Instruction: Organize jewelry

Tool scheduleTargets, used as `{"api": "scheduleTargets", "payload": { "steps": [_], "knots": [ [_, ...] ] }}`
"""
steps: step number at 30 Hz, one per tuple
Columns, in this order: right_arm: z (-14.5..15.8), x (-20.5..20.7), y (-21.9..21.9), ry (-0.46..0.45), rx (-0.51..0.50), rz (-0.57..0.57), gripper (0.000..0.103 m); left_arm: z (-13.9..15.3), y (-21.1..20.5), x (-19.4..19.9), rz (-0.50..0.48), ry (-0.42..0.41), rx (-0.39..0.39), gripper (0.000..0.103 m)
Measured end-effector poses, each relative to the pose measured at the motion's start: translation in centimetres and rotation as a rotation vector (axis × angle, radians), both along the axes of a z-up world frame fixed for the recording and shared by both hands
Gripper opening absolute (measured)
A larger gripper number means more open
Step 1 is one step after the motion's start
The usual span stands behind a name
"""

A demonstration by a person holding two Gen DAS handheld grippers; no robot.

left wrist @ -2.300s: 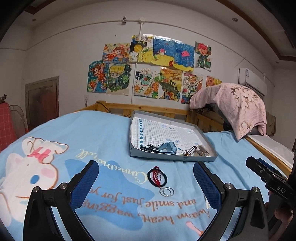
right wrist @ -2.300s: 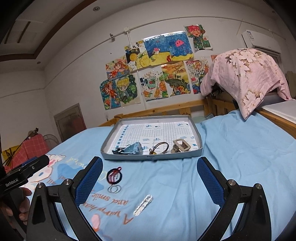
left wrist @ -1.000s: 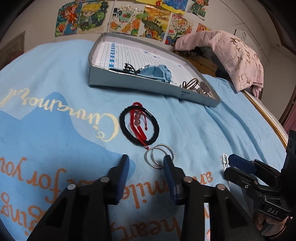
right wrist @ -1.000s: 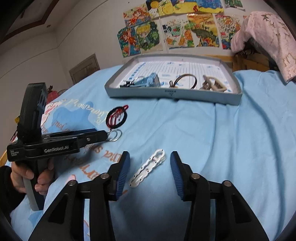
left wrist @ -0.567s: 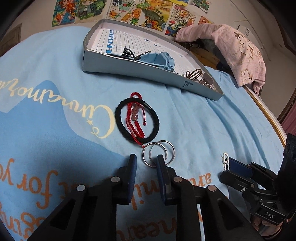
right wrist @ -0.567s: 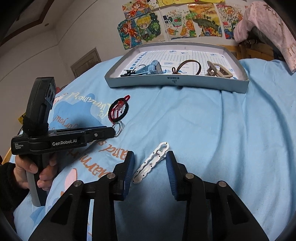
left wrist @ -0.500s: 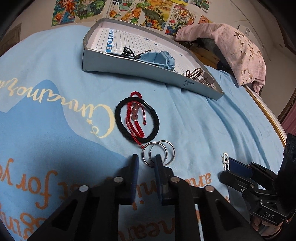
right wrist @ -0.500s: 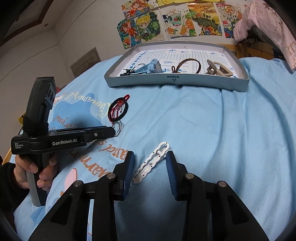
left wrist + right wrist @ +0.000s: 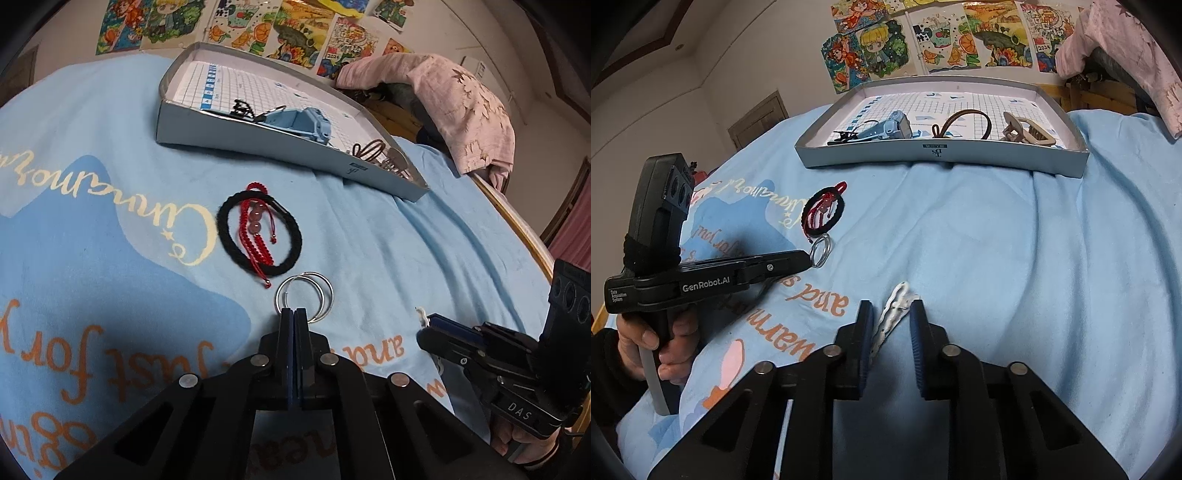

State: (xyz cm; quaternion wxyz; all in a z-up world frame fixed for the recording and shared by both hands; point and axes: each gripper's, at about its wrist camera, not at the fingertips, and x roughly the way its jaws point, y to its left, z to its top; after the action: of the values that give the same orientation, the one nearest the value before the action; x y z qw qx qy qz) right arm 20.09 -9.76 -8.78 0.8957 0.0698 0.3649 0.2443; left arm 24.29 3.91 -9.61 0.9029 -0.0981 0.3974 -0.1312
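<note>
step: pickup | left claw (image 9: 294, 314) clamped on silver hoops (image 9: 304, 295) | right claw (image 9: 891, 314) closing — white clip (image 9: 892, 312) between, unpinched | next: finish, lift to tray (image 9: 945, 157)

A bed (image 9: 388, 236) covered by a light blue sheet printed with cream and orange lettering and a darker blue patch carries everything. Toward its far edge, by the wooden frame, lies a shallow grey cardboard tray (image 9: 258, 142) with a grid-patterned floor, holding several small items. Nearer, about mid-bed, a black fabric hair-tie ring (image 9: 225, 236) lies flat with a red braided cord bracelet with pink beads (image 9: 255, 225) lying across it. Just beside that, closer to the near edge, two thin silver hoop rings (image 9: 325, 291) overlap on the sheet. Apart from them, toward the right side of the bed, a white plastic chain-link hair clip (image 9: 895, 310) lies aslant.
</note>
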Motion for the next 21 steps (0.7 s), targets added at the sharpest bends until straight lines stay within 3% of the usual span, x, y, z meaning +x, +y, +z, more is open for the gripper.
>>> {"api": "scheduleTargets", "payload": {
  "steps": [12,21],
  "knots": [
    [-0.05,-0.05,0.00,-0.004,0.010,0.001,0.013,0.25,0.23,0.28,0.056,0.009,0.035,0.001],
    [-0.06,-0.22,-0.73,-0.012,0.043,-0.019,0.012,0.52,-0.27,0.97,0.022,0.032,0.041,0.001]
  ]
}}
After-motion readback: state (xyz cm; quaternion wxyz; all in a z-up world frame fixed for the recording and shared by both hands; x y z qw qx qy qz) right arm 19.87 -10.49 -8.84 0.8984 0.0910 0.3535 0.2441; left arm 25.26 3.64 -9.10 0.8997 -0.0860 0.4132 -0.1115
